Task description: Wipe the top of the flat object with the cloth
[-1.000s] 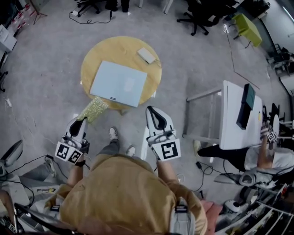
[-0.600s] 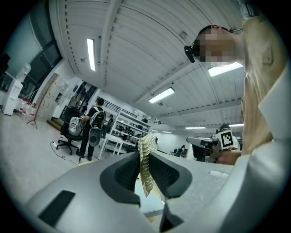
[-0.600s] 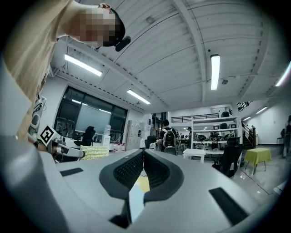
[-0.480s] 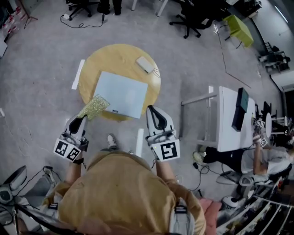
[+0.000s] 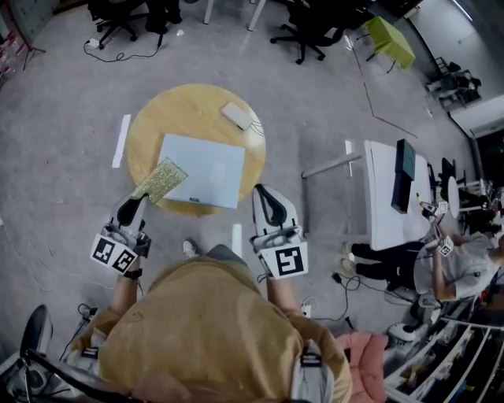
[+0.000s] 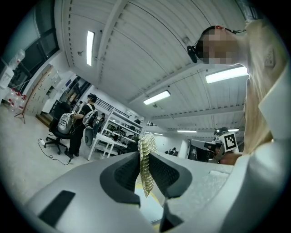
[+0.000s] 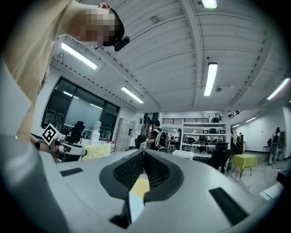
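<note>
A pale blue flat object, like a closed laptop, lies on a round wooden table in the head view. My left gripper is shut on a yellow-green cloth that sticks out over the table's near left edge, touching the flat object's corner. In the left gripper view the cloth stands pinched between the jaws. My right gripper hovers off the table's near right side, shut with nothing between its jaws.
A small white box sits at the table's far right. A white desk with a dark book stands to the right, with a seated person beside it. Office chairs stand beyond the table. My feet are just below the table's near edge.
The table has shifted up and left in the head view as I stepped. The cloth's tip now reaches over the table edge onto the flat object's corner.
</note>
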`<state>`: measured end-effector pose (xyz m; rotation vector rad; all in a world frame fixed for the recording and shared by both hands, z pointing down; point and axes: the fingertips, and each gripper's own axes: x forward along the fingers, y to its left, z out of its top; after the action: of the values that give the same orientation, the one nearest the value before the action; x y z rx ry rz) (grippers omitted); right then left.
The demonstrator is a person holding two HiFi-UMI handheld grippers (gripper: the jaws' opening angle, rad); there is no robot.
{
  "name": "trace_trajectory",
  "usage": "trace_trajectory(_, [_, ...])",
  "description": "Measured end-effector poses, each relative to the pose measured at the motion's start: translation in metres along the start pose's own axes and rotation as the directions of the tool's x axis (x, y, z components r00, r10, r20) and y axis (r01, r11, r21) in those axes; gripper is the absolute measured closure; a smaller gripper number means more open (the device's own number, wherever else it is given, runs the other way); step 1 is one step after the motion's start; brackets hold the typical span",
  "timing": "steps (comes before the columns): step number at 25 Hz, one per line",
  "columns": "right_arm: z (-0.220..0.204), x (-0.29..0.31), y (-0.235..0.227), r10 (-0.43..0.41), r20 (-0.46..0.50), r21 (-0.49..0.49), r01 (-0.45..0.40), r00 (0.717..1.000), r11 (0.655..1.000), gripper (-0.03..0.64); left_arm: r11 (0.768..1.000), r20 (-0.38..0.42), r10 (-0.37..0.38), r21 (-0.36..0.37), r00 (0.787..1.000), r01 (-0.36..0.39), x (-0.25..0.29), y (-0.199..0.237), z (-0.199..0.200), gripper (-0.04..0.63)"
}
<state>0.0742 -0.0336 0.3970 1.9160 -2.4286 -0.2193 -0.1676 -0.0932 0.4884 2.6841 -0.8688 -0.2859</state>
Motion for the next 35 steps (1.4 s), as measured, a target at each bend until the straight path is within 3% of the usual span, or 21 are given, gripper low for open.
trace_trajectory(7, [0.001,0.007,-0.010,-0.001,0.009,0.001,0.001,1.000,1.000,0.615,1.000,0.010,-0.021,0.000,1.000,0.021,0.018,-0.006,0.003,0.534])
trace_trajectory(15, [0.002,0.017,-0.045,0.024,0.039,0.020,-0.025,0.999,0.999,0.615,1.000,0.000,0.012,-0.024,1.000,-0.012,0.047,-0.019,-0.004,0.534])
trace_trajectory(20, [0.000,0.022,-0.065,0.039,0.049,0.036,-0.041,0.998,0.999,0.615,0.999,-0.042,0.008,-0.032,0.999,-0.009,0.068,-0.035,-0.018,0.534])
trace_trajectory(24, [-0.006,0.019,-0.077,0.038,0.045,0.047,-0.040,0.998,0.998,0.615,0.998,-0.118,-0.025,-0.066,0.993,0.018,0.084,-0.049,-0.051,0.534])
trace_trajectory(27, [-0.015,0.013,-0.084,0.026,0.027,0.057,-0.027,0.999,0.998,0.615,0.993,-0.196,-0.082,-0.096,0.977,0.064,0.101,-0.060,-0.092,0.534])
trace_trajectory(31, [-0.027,0.004,-0.093,0.004,-0.006,0.073,-0.003,1.000,0.997,0.615,0.978,-0.317,-0.176,-0.165,0.932,0.128,0.130,-0.074,-0.152,0.534])
trace_trajectory(35, [-0.030,-0.006,-0.101,-0.014,-0.027,0.075,0.016,1.000,0.997,0.615,0.971,-0.398,-0.180,-0.217,0.899,0.099,0.147,-0.079,-0.205,0.534])
